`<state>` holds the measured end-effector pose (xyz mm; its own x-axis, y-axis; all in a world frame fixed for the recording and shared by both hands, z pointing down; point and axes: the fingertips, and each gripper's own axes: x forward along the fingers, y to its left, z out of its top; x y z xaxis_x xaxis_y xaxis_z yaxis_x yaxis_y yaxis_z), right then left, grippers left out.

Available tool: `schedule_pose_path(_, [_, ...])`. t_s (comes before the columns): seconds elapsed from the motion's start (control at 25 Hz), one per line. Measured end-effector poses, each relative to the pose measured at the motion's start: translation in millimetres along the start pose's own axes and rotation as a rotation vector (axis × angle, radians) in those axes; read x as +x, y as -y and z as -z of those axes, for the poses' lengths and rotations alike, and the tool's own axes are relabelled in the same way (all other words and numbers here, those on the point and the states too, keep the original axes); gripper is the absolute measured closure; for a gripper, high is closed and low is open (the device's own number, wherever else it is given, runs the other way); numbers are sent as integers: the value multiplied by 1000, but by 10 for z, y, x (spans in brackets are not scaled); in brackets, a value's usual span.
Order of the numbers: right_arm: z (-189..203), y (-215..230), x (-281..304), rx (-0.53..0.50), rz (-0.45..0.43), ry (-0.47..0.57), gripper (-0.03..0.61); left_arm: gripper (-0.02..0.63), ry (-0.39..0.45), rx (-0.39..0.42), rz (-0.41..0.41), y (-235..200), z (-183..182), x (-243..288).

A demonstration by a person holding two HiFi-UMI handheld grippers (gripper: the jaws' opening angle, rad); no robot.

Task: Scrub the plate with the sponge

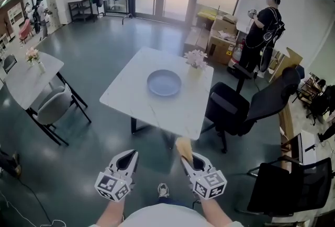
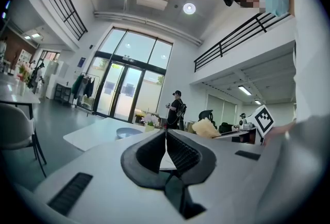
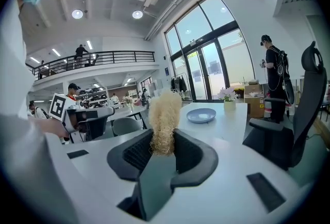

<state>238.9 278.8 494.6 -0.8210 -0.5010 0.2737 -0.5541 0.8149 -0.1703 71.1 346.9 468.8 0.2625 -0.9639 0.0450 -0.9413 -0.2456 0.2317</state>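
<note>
A round blue-grey plate (image 1: pixel 164 83) lies in the middle of a white square table (image 1: pixel 131 100) ahead of me, well beyond both grippers. My right gripper (image 1: pixel 187 157) is shut on a tan, fibrous sponge (image 1: pixel 183 148) that sticks out past its jaws. In the right gripper view the sponge (image 3: pixel 164 120) stands between the pads (image 3: pixel 186 153), with the plate (image 3: pixel 201 114) far off on the table. My left gripper (image 1: pixel 131 156) is shut with nothing in it; its jaws meet in the left gripper view (image 2: pixel 166 138), where the plate (image 2: pixel 129 132) shows small.
A small vase of pale flowers (image 1: pixel 196 58) stands on the table behind the plate. Black office chairs (image 1: pixel 246 108) crowd the table's right side. A person (image 1: pixel 264 24) stands by cardboard boxes (image 1: pixel 222 37) at the back right. Another table (image 1: pixel 31 77) with a grey chair (image 1: pixel 52 108) is at left.
</note>
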Motion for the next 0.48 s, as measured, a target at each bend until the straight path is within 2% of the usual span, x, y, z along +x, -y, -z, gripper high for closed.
schedule_pose_path(0.48, [-188, 603, 706, -1, -68, -26, 457, 580, -16, -12, -79, -447, -18, 667])
